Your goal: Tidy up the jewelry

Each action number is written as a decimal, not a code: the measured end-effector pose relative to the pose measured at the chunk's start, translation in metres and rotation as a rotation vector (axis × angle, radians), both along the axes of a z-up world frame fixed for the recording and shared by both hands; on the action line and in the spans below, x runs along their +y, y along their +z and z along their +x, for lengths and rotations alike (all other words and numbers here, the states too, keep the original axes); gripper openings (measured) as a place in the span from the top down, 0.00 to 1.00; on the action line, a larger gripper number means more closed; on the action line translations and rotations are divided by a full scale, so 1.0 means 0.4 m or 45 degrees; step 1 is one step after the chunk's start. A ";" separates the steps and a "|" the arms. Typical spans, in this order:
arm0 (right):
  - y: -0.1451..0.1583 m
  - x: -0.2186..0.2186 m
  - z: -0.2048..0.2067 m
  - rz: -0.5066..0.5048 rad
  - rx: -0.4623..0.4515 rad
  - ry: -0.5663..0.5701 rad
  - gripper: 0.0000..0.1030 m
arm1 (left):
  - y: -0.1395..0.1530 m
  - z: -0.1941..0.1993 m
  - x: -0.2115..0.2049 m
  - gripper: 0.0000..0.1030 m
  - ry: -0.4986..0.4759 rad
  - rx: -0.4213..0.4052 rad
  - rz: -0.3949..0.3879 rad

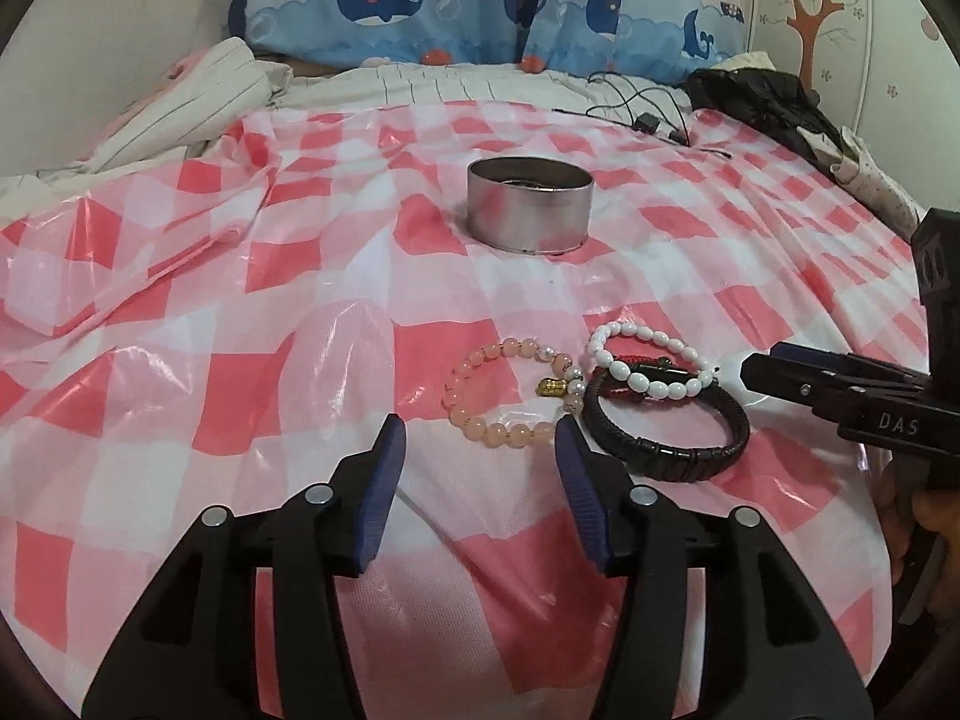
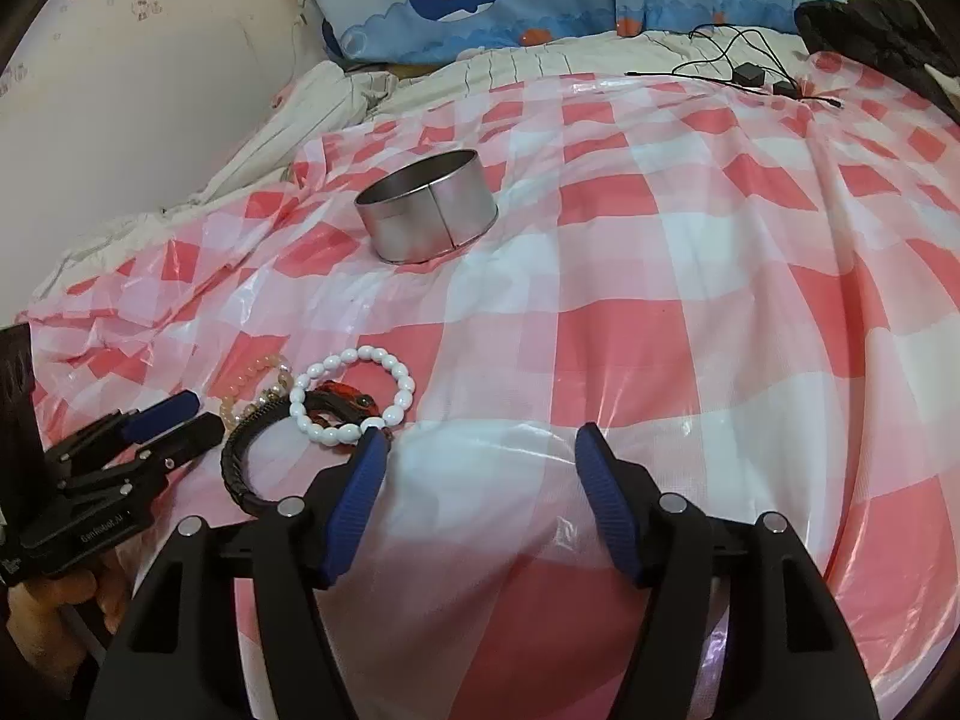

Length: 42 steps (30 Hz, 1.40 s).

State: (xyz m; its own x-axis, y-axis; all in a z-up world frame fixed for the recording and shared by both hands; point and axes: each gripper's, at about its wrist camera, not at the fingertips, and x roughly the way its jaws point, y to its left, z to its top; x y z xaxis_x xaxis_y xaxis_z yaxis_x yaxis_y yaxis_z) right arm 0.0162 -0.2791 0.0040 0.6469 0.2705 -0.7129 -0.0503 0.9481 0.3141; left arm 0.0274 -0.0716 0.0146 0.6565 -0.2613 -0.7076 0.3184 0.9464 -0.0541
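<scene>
Directly ahead of the left tool (image 1: 477,441), just beyond its tips, lies the pink bead bracelet (image 1: 510,393) on the checked plastic sheet (image 1: 240,300) that covers the bed. Its near edge sits close to the tool's right-hand pad. To the right of it, the white bead bracelet (image 1: 651,363) rests partly over a red cord bracelet (image 1: 624,389) and a black braided bracelet (image 1: 672,432). The four pieces are bunched together, touching or overlapping, presumably so that each can be lifted in turn.

Farther ahead of both tools, well apart from the bracelets, stands the round metal tin (image 1: 530,204), upright and without a lid. It is judged to be the container intended for the jewelry. No piece appears to be inside yet, though its floor is only partly visible.

The left tool is level and low over the sheet, with its pads spread apart and holding nothing. The right tool (image 2: 480,450) is likewise spread and unloaded. Its left-hand pad reaches the near edge of the white bead bracelet; contact cannot be confirmed. A hand grips each handle from behind.
</scene>
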 end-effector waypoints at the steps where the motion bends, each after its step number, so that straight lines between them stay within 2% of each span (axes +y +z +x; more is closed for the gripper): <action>1: 0.000 0.001 0.000 0.002 -0.002 0.002 0.37 | 0.000 -0.003 0.005 0.48 0.003 0.001 -0.021; 7: 0.002 0.012 -0.002 -0.024 -0.006 0.013 0.33 | -0.011 0.000 0.012 0.45 0.011 0.010 -0.058; 13: 0.004 0.026 -0.005 -0.080 -0.012 0.011 0.31 | -0.014 -0.003 0.009 0.39 0.008 -0.001 -0.045; 23: 0.002 0.032 -0.004 -0.110 -0.010 0.013 0.29 | -0.021 -0.002 0.003 0.36 0.007 -0.004 -0.015; 31: 0.003 0.037 -0.004 -0.130 -0.009 0.013 0.28 | -0.028 0.003 0.008 0.28 0.033 0.004 -0.011; 42: 0.003 0.039 -0.004 -0.144 -0.010 0.012 0.26 | -0.029 -0.002 0.013 0.27 0.035 0.003 -0.014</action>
